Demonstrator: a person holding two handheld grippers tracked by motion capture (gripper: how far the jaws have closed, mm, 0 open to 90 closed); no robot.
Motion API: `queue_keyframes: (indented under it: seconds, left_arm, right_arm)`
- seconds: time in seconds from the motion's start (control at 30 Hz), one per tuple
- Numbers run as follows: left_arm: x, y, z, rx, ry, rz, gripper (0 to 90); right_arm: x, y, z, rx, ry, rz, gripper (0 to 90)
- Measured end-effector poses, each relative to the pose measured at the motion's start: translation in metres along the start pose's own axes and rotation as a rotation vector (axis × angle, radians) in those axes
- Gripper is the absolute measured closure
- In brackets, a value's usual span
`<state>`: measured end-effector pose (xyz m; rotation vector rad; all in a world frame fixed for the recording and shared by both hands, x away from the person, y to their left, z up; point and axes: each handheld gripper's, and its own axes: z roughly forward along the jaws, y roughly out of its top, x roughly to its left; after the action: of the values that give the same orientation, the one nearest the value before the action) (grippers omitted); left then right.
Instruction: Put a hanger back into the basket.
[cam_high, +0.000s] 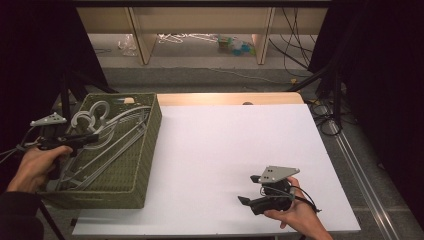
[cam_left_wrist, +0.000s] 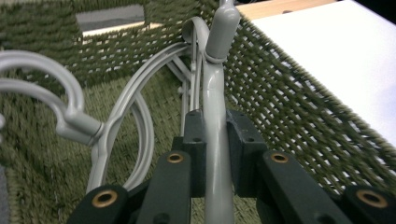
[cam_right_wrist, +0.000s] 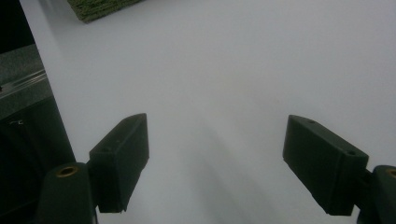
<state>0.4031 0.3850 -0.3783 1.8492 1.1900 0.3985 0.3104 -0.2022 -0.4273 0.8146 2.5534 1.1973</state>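
High view: a green woven basket (cam_high: 145, 150) sits at the left edge of the white counter (cam_high: 235, 150), with a tangle of grey hangers (cam_high: 107, 135) lying in it, hooks bunched toward the far corner. The left gripper (cam_high: 82, 138) reaches in over the basket's left wall, held level, likely because the hangers lie flat and are easiest taken from the side. The right gripper (cam_high: 245, 201) rests low on the bare counter near the front edge, well apart from the basket, apparently waiting its turn.

Left gripper view: the fingers (cam_left_wrist: 196, 140) are clamped tight on the neck of one hanger (cam_left_wrist: 215, 140), just below its hook (cam_left_wrist: 224, 25), which rises near the basket wall (cam_left_wrist: 289, 107). Gripping at the neck looks sensible: it is the stiffest part, and it should let the hanger be drawn free of the others (cam_left_wrist: 116, 126) curled beside it.

Right gripper view: the fingers (cam_right_wrist: 121, 158) stand wide apart with nothing between them, only counter (cam_right_wrist: 224, 70) beneath. A corner of the basket (cam_right_wrist: 100, 8) shows at the top edge.

No brand, label or writing can be read anywhere.
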Motion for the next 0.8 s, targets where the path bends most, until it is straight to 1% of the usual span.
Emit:
queue_keyframes:
  seconds: [0.1,0.17,0.2,0.23,0.27,0.3,0.33,0.37,0.4,0.43,0.47,0.53,0.63,0.8]
  left_arm:
    - [0.002,-0.003,0.004,0.009,0.01,-0.011,78.4]
    - [0.002,-0.005,0.006,0.028,0.026,-0.015,78.1]
    - [0.004,-0.006,0.006,0.042,0.031,-0.008,78.0]
    - [0.004,-0.007,0.008,0.032,0.035,-0.027,77.9]
    - [0.005,-0.008,0.007,0.038,0.04,-0.023,77.8]
    - [0.005,-0.009,0.008,0.035,0.041,-0.035,77.5]
    - [0.007,-0.009,0.007,0.049,0.054,-0.024,77.3]
    - [0.007,-0.01,0.008,0.056,0.056,-0.029,77.1]
    - [0.007,-0.011,0.008,0.051,0.067,-0.04,77.0]
    - [0.009,-0.011,0.008,0.055,0.068,-0.042,76.9]
    - [0.008,-0.012,0.009,0.045,0.071,-0.052,76.9]
    - [0.01,-0.013,0.009,0.048,0.072,-0.056,76.8]
    - [0.012,-0.014,0.01,0.055,0.093,-0.058,76.7]
    - [0.015,-0.018,0.012,0.082,0.126,-0.059,76.2]
  right_arm:
    - [0.0,0.0,0.0,-0.001,0.0,0.0,23.6]
    - [0.0,0.0,0.0,0.002,-0.002,0.004,23.6]
    - [0.0,0.0,0.0,0.003,-0.001,0.004,23.6]
    - [0.0,0.0,0.0,0.003,0.0,0.005,23.6]
    - [0.0,0.0,0.0,0.003,-0.002,0.004,23.6]
    - [0.0,0.0,0.0,0.003,0.0,0.005,23.6]
    - [0.0,0.0,0.0,0.003,-0.002,0.004,23.6]
    - [0.0,0.0,0.0,-0.001,-0.001,0.0,23.6]
    - [0.0,0.0,0.0,0.0,0.001,0.0,23.6]
    - [0.0,0.0,0.0,0.003,-0.001,0.004,23.6]
    - [0.0,0.0,0.0,0.003,-0.001,0.005,23.6]
    - [0.0,0.0,0.0,0.002,-0.002,0.005,23.6]
    - [0.0,0.0,-0.001,0.003,0.0,0.008,23.6]
    - [0.0,0.0,-0.001,0.003,0.001,0.003,23.6]
